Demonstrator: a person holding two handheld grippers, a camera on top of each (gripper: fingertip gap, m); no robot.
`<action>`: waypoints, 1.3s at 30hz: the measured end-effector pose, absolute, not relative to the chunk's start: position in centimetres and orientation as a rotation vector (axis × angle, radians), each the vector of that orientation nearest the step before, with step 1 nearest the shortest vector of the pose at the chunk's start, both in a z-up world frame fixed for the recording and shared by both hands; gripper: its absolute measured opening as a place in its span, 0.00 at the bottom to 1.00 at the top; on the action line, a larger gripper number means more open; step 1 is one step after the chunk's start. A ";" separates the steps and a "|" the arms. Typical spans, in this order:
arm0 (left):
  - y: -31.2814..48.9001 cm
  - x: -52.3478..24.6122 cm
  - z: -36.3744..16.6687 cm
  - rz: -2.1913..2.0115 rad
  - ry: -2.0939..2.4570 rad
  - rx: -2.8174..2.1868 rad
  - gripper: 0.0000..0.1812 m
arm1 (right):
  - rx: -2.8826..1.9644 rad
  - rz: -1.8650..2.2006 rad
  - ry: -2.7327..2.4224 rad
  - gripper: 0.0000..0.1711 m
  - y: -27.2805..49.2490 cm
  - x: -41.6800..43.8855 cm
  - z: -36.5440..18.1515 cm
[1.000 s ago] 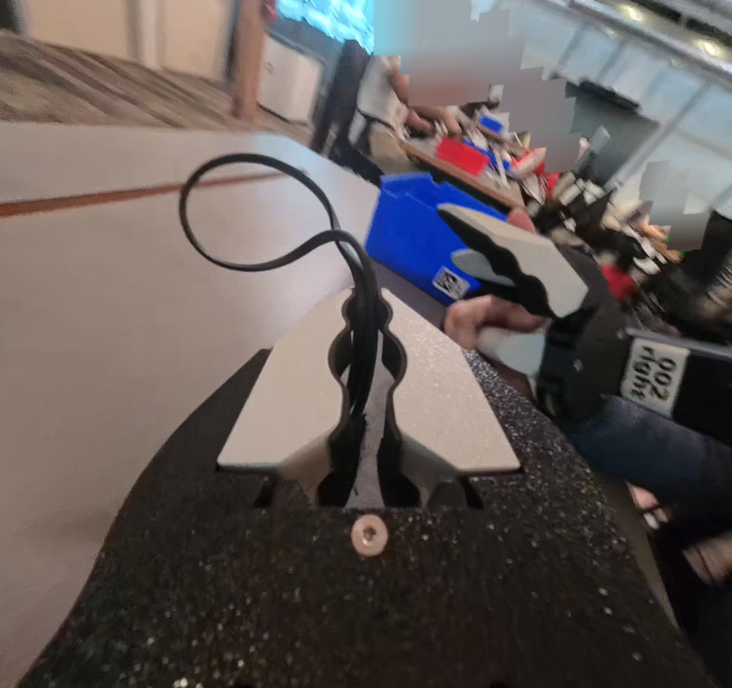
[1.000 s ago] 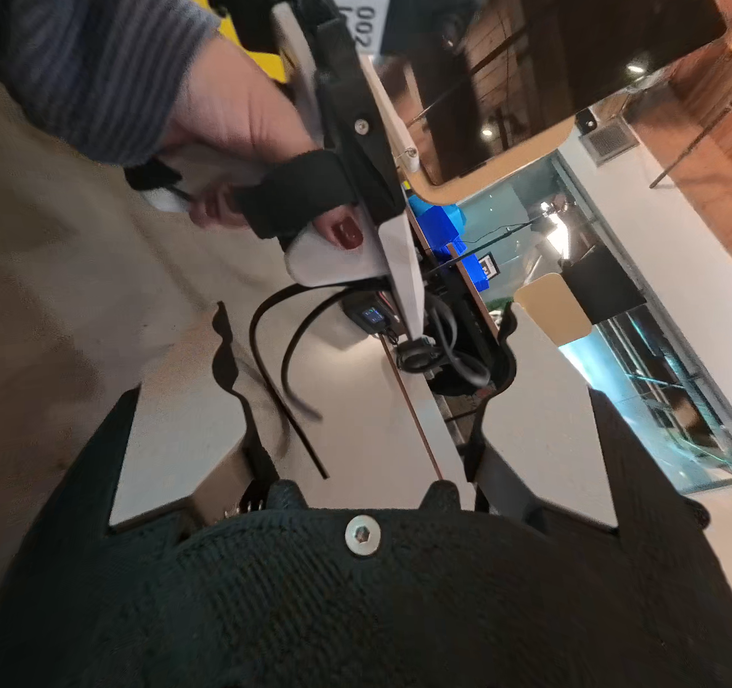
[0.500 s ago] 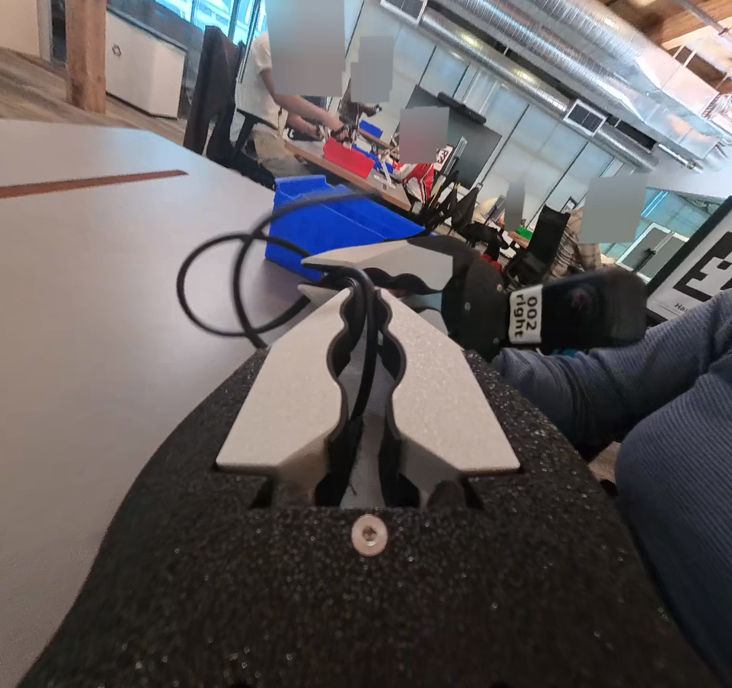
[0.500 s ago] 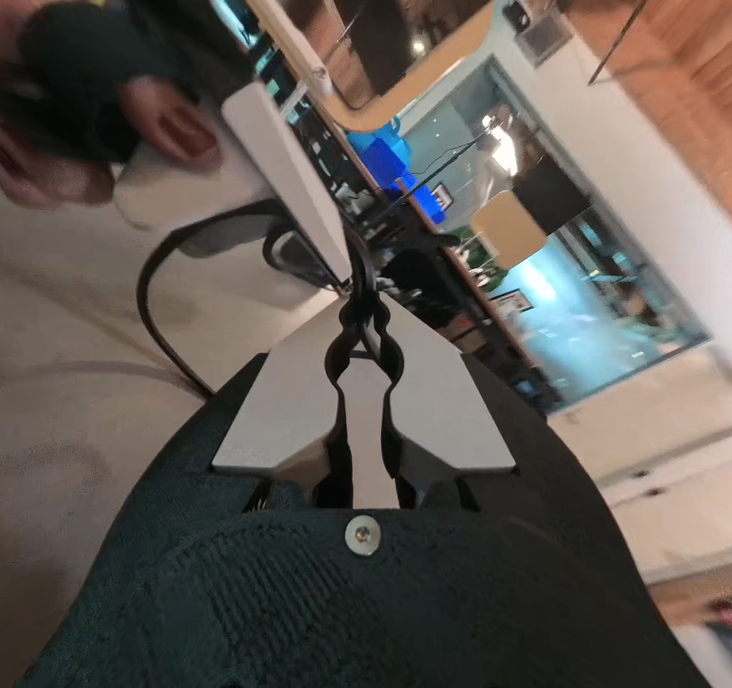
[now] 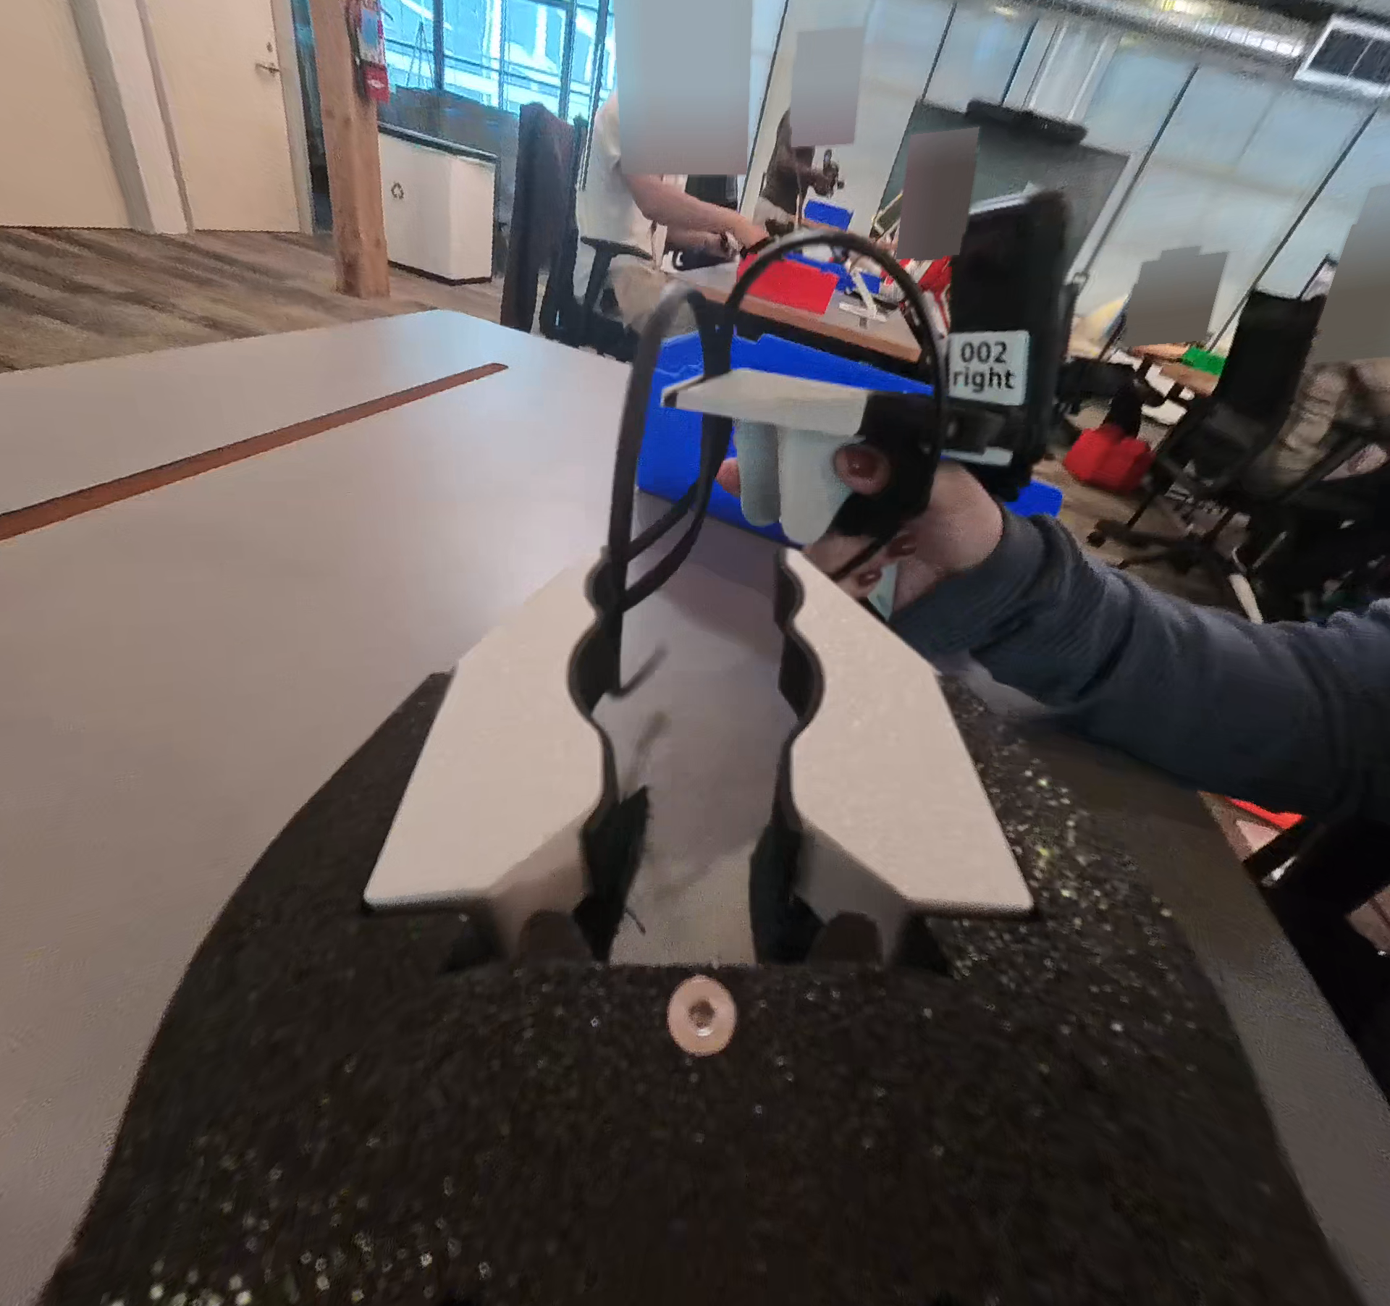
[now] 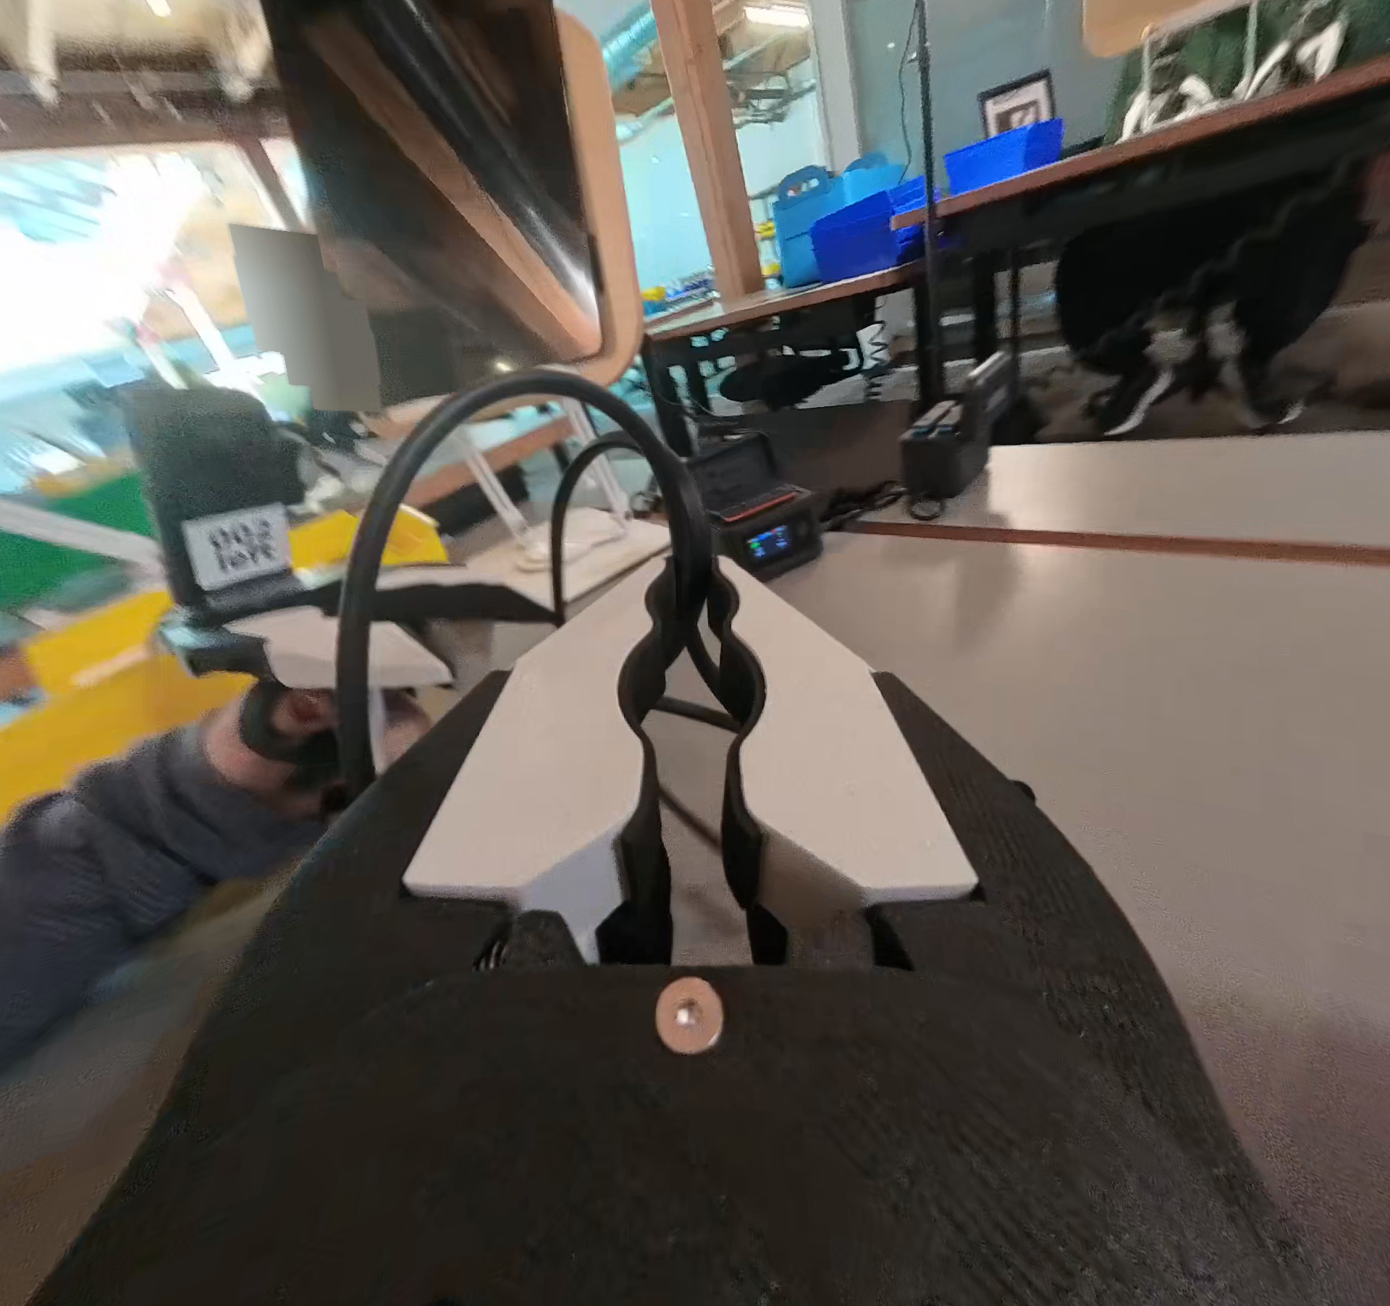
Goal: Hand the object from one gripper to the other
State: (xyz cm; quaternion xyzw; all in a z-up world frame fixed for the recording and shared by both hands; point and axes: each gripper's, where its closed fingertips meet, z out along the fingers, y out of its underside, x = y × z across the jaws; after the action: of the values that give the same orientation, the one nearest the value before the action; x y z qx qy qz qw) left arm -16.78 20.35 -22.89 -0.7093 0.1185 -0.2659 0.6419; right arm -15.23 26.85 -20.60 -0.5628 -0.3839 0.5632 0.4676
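Observation:
The object is a black looped zip tie [image 5: 621, 457]. My left gripper [image 5: 692, 578] is open, its jaws wide apart. The tie's tail hangs along the inner edge of the left finger, with nothing clamping it. My right gripper [image 5: 677, 391] reaches in from the right, held by a hand, and pinches the tie near the top of the loop. In the right wrist view the right gripper [image 6: 688, 582] is shut on the tie [image 6: 350, 630], which arches up and left. A finger of the left gripper [image 6: 338, 649] shows at the left.
Both grippers are above a grey table [image 5: 226, 593] with a brown strip. A blue bin [image 5: 677, 457] stands behind the grippers. A small black device with a screen [image 6: 767, 540] and a black box [image 6: 944, 450] sit on the far table edge. People sit at a far desk. My right fingertips sit around 7 centimetres from my left ones.
My right gripper closed on the tie half a second ago. Since then my left gripper has opened, and the tie now hangs from the right gripper.

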 end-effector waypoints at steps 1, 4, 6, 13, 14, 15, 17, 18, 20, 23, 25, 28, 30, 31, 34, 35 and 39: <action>20.4 -16.5 -23.1 -0.600 0.284 -1.626 0.20 | -1.392 1.445 -0.915 0.03 26.9 -15.1 -20.4; 20.8 -16.3 -23.6 -0.533 0.310 -1.627 0.20 | -1.397 1.512 -0.889 0.03 27.1 -14.6 -19.8; 21.0 -17.1 -23.8 -0.445 0.299 -1.610 0.14 | -1.362 1.467 -0.883 0.02 27.3 -13.6 -18.1; 21.2 -20.1 -23.8 -0.308 0.191 -1.567 0.16 | -1.306 0.803 -0.765 0.03 31.3 -0.3 -9.1; 21.2 -20.2 -23.8 -0.304 0.183 -1.563 0.16 | -1.339 0.711 -0.718 0.03 32.3 2.3 -8.6; 21.2 -20.3 -23.9 -0.304 0.179 -1.564 0.16 | -1.387 0.627 -0.685 0.03 33.2 4.6 -8.6; 21.3 -20.4 -24.1 -0.307 0.177 -1.570 0.16 | -1.511 0.439 -0.629 0.03 35.2 8.8 -9.8; 21.4 -20.4 -24.2 -0.305 0.179 -1.574 0.16 | -1.577 0.348 -0.610 0.03 36.1 10.5 -10.7; 21.5 -20.3 -24.4 -0.301 0.185 -1.585 0.16 | -1.710 0.207 -0.597 0.03 37.7 12.9 -13.3; 21.6 -20.2 -24.7 -0.291 0.192 -1.606 0.16 | -1.861 0.067 -0.587 0.04 39.9 14.6 -17.0; 21.7 -20.2 -24.8 -0.275 0.196 -1.612 0.16 | -1.958 0.037 -0.603 0.16 40.4 14.6 -19.3; 21.6 -20.6 -24.8 -0.238 0.186 -1.615 0.17 | -1.937 -0.043 -0.574 0.32 40.1 15.0 -18.6; 21.7 -21.0 -24.8 -0.213 0.167 -1.614 0.17 | -1.883 -0.092 -0.542 0.33 39.3 14.9 -16.6; 21.7 -21.3 -24.8 -0.195 0.155 -1.613 0.18 | -1.831 -0.133 -0.518 0.33 38.9 14.7 -15.2; 21.8 -22.1 -25.0 -0.118 0.120 -1.616 0.20 | -1.538 -0.149 -0.586 0.32 36.6 8.9 -11.1; 21.9 -22.4 -25.1 -0.089 0.112 -1.619 0.21 | -1.422 -0.049 -0.654 0.31 35.3 5.0 -10.6; 21.9 -23.0 -25.3 0.017 0.109 -1.630 0.26 | -1.165 0.450 -0.869 0.31 29.7 -9.5 -14.4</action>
State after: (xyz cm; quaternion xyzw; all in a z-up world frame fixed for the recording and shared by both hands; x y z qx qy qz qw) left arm -22.99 21.90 -25.29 -0.7272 0.0485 0.0077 0.6846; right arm -9.53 29.65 -14.37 -0.5279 -0.3937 0.2040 0.7244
